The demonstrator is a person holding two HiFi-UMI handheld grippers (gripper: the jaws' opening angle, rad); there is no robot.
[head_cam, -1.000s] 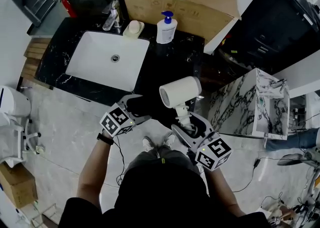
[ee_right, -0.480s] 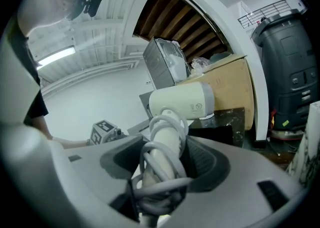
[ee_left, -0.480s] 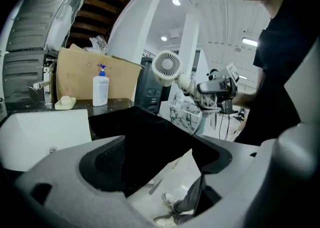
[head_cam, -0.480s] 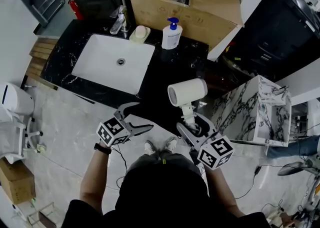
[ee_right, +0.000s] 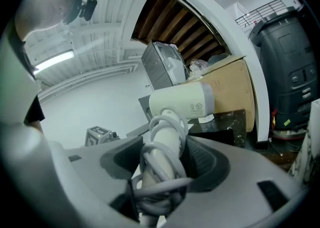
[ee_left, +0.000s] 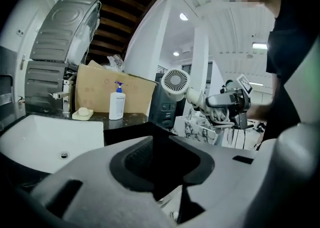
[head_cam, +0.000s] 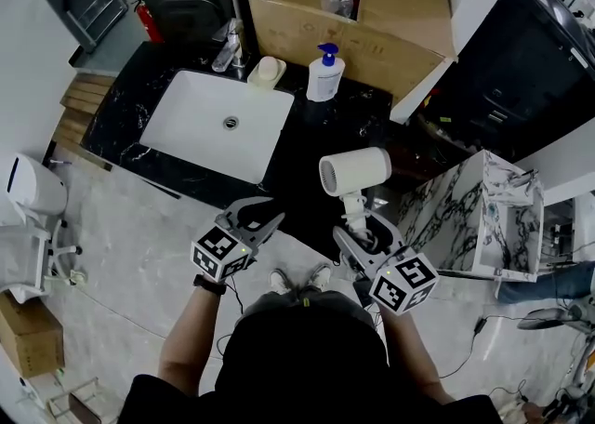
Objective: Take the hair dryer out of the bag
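While the white sink fills the left half of the black counter, the left gripper hovers just off the counter's front edge, its jaws closing with nothing between them. To its right, the hair dryer hangs in the air by the counter's front right corner, its barrel lying crosswise with the grilled end facing left toward the left gripper and its handle running down toward the person. Lower right, the right gripper is clamped on that cord-wrapped handle.

Cardboard box cut off at top, hair dryer print illegible
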